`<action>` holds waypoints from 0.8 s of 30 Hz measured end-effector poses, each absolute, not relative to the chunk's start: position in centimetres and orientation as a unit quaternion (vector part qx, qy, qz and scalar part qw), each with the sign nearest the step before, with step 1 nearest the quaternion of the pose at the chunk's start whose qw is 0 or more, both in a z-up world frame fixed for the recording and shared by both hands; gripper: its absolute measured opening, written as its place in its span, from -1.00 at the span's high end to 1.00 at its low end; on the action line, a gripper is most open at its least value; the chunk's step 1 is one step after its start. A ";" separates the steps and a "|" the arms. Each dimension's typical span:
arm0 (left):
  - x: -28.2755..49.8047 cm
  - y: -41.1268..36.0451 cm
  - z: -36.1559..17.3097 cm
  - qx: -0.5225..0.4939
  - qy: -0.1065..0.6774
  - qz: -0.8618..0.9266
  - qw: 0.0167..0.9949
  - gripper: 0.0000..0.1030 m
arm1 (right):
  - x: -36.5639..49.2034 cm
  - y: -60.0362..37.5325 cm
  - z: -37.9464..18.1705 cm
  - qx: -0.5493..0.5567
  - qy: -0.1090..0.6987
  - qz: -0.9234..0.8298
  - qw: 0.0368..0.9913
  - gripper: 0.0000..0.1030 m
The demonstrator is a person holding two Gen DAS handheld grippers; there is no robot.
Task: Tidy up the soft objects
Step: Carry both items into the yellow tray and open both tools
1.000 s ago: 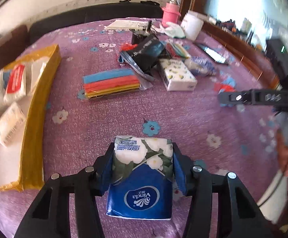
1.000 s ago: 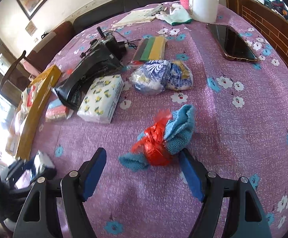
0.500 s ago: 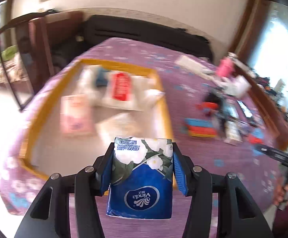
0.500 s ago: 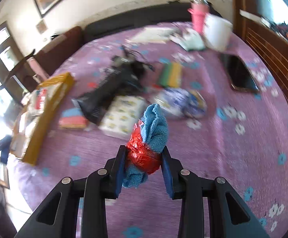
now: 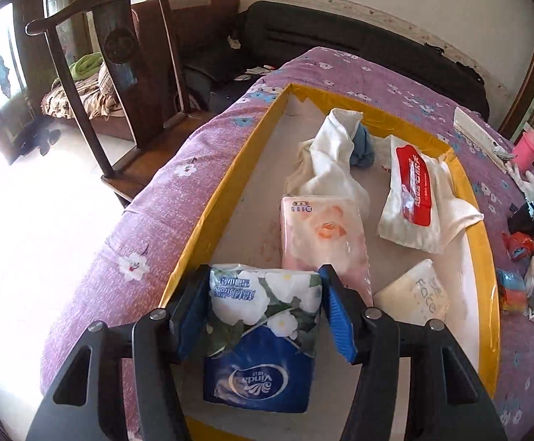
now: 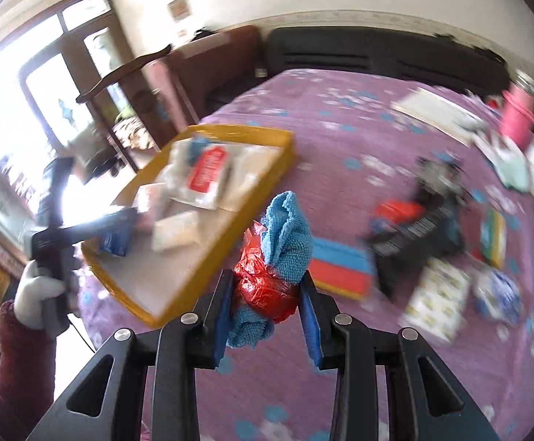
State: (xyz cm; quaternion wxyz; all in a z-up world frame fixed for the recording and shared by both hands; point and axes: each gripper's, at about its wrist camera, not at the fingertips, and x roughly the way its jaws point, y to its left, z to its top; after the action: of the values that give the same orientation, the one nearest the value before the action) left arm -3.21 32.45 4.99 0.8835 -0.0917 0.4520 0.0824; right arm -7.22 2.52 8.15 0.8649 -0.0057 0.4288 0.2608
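A blue and floral Vinda tissue pack (image 5: 263, 330) rests tilted in the near corner of the yellow-rimmed tray (image 5: 215, 205). My left gripper (image 5: 265, 294) straddles the pack. Its jaws are opening and the pads stand just off the pack's sides. My right gripper (image 6: 267, 301) is shut on a blue cloth wrapped in red plastic (image 6: 274, 257) and holds it above the purple tablecloth, just right of the tray (image 6: 230, 242). In the blurred right wrist view the left gripper (image 6: 94, 228) reaches into the tray, held by a white-gloved hand (image 6: 35, 290).
The tray holds a pink tissue pack (image 5: 322, 235), red-labelled wipes (image 5: 414, 198) and a white cloth (image 5: 333, 161). A wooden chair (image 5: 127, 84) stands past the table's left edge. Right of the tray lie a striped sponge pack (image 6: 340, 272), a black bag (image 6: 414, 235) and a yellow-patterned tissue pack (image 6: 436, 301).
My left gripper carried the tissue pack from the tablecloth over into the tray and its jaws widened. My right gripper shut on the cloth bundle, lifted it and swung left toward the tray.
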 end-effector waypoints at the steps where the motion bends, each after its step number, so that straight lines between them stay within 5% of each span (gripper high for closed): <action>1: -3.0 32.4 4.9 -0.088 0.451 0.082 0.884 -0.22 | -6.9 3.9 8.2 -0.012 0.430 0.267 0.862 0.29; 13: -10.1 33.2 8.6 -0.128 0.354 0.063 0.924 -0.59 | -1.8 15.5 5.6 -0.078 0.463 0.281 0.837 0.24; 19: -11.5 34.4 8.9 -0.153 0.338 0.061 0.927 -0.61 | -0.7 14.8 4.7 -0.055 0.469 0.273 0.838 -0.31; 24: -11.9 34.2 8.4 -0.158 0.345 0.060 0.923 -0.61 | -1.6 11.1 6.6 -0.034 0.444 0.254 0.858 -0.40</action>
State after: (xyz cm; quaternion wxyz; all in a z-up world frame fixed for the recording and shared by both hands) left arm -11.88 34.22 8.41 0.9231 -0.1583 0.3453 0.0601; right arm -1.61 11.13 6.62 0.8584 -0.0340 0.4443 0.2542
